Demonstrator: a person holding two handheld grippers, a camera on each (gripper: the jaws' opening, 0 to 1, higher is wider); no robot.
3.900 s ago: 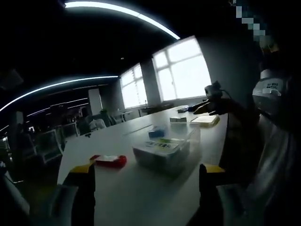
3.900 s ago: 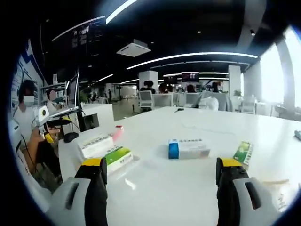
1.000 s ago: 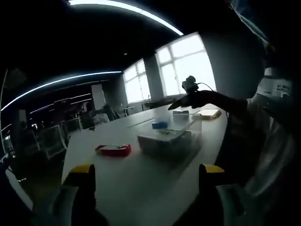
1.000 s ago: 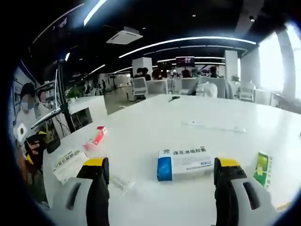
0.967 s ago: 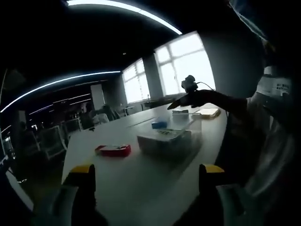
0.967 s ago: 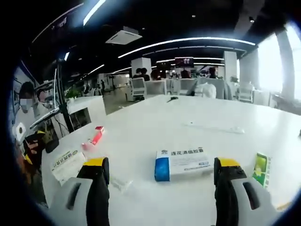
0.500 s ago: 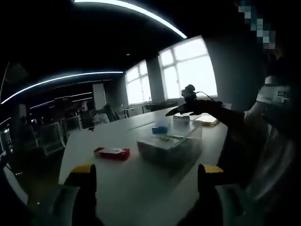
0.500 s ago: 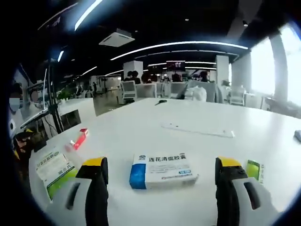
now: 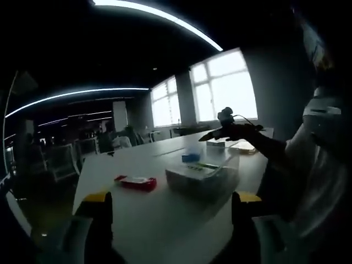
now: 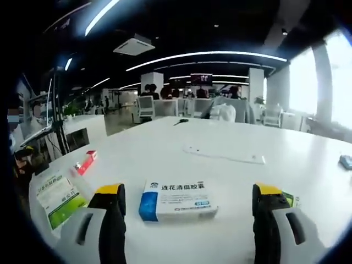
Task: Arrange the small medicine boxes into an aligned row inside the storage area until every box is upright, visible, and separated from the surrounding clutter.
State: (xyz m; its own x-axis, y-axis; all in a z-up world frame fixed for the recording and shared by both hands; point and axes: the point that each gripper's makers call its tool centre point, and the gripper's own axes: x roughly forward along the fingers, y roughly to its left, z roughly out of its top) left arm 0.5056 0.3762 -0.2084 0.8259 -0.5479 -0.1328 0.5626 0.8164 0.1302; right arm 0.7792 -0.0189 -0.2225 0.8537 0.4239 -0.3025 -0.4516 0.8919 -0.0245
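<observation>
Between the wide-open jaws of your right tool (image 10: 187, 212), a blue-and-white medicine box (image 10: 177, 201) lies flat on the tabletop (image 10: 220, 165); your left tool (image 9: 170, 220) hangs open and empty.

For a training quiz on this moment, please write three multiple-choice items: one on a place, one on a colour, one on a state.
1. Where does the blue-and-white medicine box lie?
A. between the right gripper's jaws, on the table
B. inside the clear bin
C. on a chair

2. What colour is the small box left of the clear bin?
A. red
B. green
C. yellow

3. How do the left gripper's jaws stand?
A. shut on a box
B. open, holding nothing
C. shut, empty

Answers: 1 A, it lies flat there; 2 A, plainly red; 3 B, wide apart.
</observation>
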